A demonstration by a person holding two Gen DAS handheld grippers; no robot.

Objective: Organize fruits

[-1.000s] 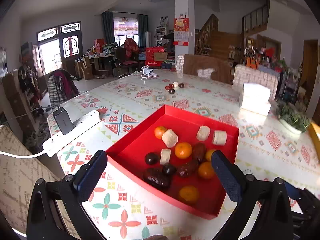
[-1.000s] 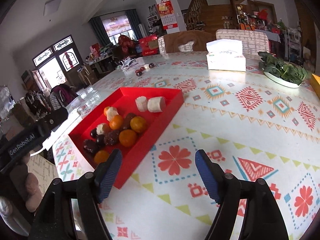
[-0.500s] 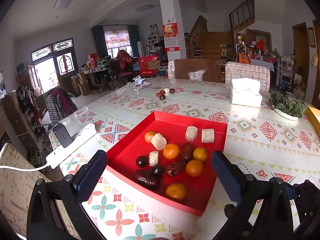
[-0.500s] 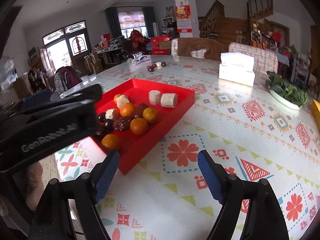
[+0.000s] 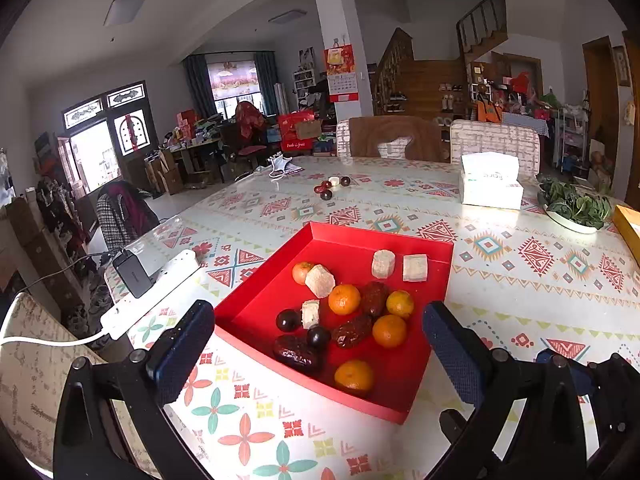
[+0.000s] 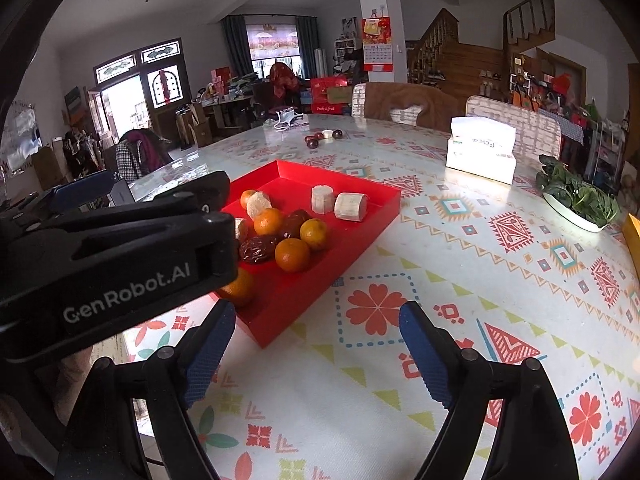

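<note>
The red tray (image 5: 436,276) sits on the bench (image 5: 520,280), which wears a patterned cloth, near its left edge. In the tray lie several oranges (image 5: 344,299), dark dates (image 5: 352,330), two small dark round fruits (image 5: 287,320) and pale cut chunks (image 5: 383,264); two of the chunks lie apart toward the far wall of the tray, the rest of the pieces bunch together toward the near side.

The left tongs (image 5: 316,350) hover low in front of the tray with their blue pads spread wide, one on each side of the tray's near corner, gripping nothing. The right tongs (image 6: 316,344) are over bare cloth just right of the tray; their jaws are opening and nothing lies between them. In the right wrist view the black body of the left tool crosses the left side and hides the near left part of the tray and some of the fruit.

Left of the tray a white power strip (image 5: 152,292) with a black charger (image 5: 132,274) plugged in lies along the bench edge. Far across the bench sits a small cluster of dark round fruits (image 5: 326,191) with one pale piece among them, well apart from the tray. A white tissue box (image 5: 490,184) stands toward the far right, and beside it a white dish of green leaves (image 5: 574,208). Chairs (image 5: 394,138) stand behind the far edge.
</note>
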